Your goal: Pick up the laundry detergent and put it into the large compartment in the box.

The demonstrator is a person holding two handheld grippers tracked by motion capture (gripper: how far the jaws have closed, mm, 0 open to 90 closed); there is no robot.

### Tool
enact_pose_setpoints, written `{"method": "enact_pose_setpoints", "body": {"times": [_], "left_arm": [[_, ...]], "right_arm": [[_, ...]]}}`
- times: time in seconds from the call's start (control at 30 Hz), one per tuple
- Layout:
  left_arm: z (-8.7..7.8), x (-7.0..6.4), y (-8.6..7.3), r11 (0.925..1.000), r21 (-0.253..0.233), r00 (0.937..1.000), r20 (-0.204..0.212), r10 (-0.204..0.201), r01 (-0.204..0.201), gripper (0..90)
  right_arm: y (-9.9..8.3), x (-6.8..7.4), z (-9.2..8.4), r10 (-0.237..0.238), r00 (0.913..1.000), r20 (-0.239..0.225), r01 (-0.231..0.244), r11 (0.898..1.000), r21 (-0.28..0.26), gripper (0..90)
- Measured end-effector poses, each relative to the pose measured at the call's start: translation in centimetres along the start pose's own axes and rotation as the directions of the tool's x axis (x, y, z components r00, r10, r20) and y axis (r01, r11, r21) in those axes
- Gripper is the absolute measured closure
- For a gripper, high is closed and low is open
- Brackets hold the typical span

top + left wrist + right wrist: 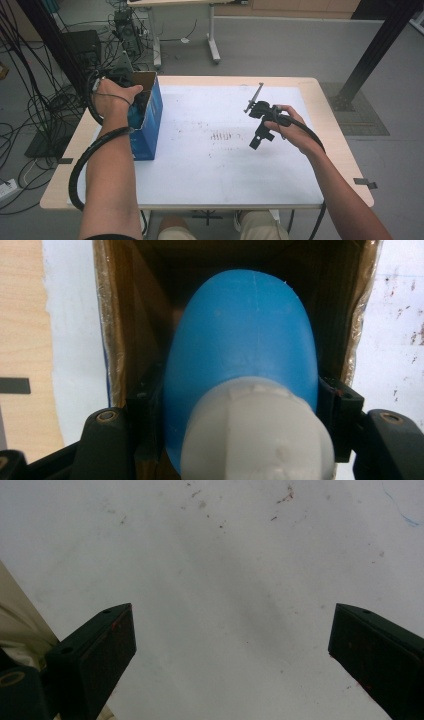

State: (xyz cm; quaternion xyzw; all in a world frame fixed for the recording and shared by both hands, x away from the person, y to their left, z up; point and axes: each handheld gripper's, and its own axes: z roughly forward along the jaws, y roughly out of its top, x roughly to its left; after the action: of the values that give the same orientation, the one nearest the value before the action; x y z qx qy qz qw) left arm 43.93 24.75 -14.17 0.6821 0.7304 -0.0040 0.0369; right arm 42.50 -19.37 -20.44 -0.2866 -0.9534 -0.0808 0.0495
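The left gripper (240,405) clamps its fingers (145,410) on either side of a blue bottle (240,350) with a white cap (255,435); the bottle's long axis runs along the gripper, cap toward the camera and rounded base pointing toward 12 o'clock into the open blue cardboard box (148,117). In the high view that box stands at about 9 o'clock on the white-covered table (220,165), with the left hand (114,96) bent over its open top. The right gripper (261,122) hovers at 3 o'clock above the table, angled down, its fingers (95,652) spread wide with nothing between them.
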Motion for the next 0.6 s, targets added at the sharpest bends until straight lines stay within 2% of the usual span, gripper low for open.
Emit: {"method": "enact_pose_setpoints", "body": {"times": [0.33,0.6], "left_arm": [[1.2,0.2,-0.6,0.9999,-0.009,1.0,-0.002,0.008,-0.008,36.8],[1.3,0.0,-0.8,0.9996,-0.02,0.9998,-0.005,0.019,-0.019,36.9]], "right_arm": [[-0.1,0.0,0.1,0.005,1.0,-0.003,-0.005,1.0,-0.003,4.9],[-0.1,0.0,0.2,0.005,1.0,-0.005,-0.005,1.0,-0.006,4.9]]}}
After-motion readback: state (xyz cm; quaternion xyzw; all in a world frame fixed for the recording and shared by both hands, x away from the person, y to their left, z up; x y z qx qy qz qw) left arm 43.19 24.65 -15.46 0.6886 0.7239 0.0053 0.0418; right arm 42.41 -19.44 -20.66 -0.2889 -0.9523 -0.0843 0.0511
